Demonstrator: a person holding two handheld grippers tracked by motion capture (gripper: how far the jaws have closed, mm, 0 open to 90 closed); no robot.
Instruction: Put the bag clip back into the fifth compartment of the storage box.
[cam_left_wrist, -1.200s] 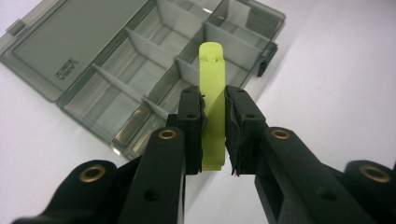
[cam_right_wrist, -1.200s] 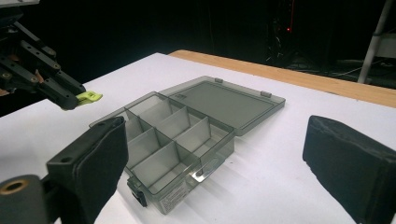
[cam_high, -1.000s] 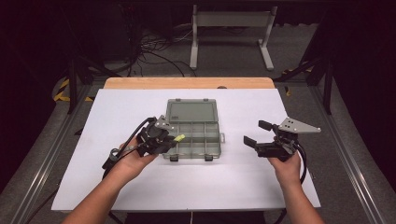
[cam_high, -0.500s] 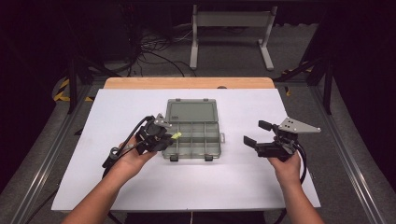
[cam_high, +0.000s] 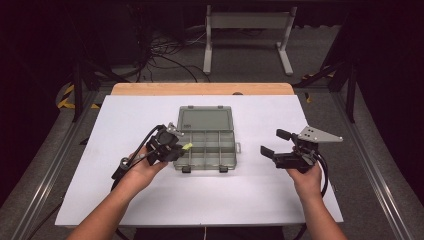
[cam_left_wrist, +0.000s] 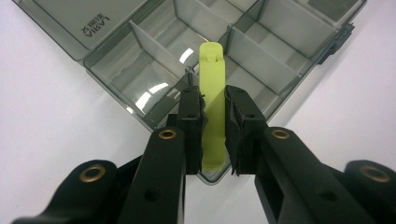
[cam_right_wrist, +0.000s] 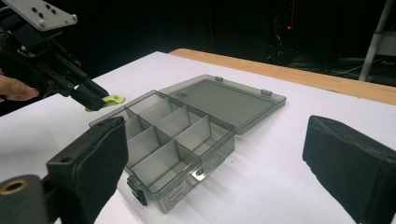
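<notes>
- High view: I've got my left hand-held gripper (cam_high: 176, 148) at the left front corner of the open organizer box (cam_high: 206, 145), a small lime-green clip (cam_high: 187, 147) poking out of its tip over the box's left edge. My right hand-held gripper (cam_high: 274, 144) hangs over the white table (cam_high: 250, 195), well apart from the box on its right, jaws spread with nothing between them. From up here the clip is just a speck; I can't read the grip.
- Left gripper view: here the grip is plain. The two black jaws pinch the lime-green clip (cam_left_wrist: 213, 102) by its sides, the clip standing out lengthwise past the pads, above the corner compartments. The dividers and a label on the lid show through the smoky plastic box (cam_left_wrist: 140, 74).
- Right gripper view: a side look the others lack. The box (cam_right_wrist: 187, 135) lies with its lid flat open on the table, and the left hand-held gripper (cam_right_wrist: 95, 100) holds the clip (cam_right_wrist: 109, 100) just above the near corner wall, not inside a compartment. My own pads (cam_right_wrist: 343, 163) stand wide apart.
</notes>
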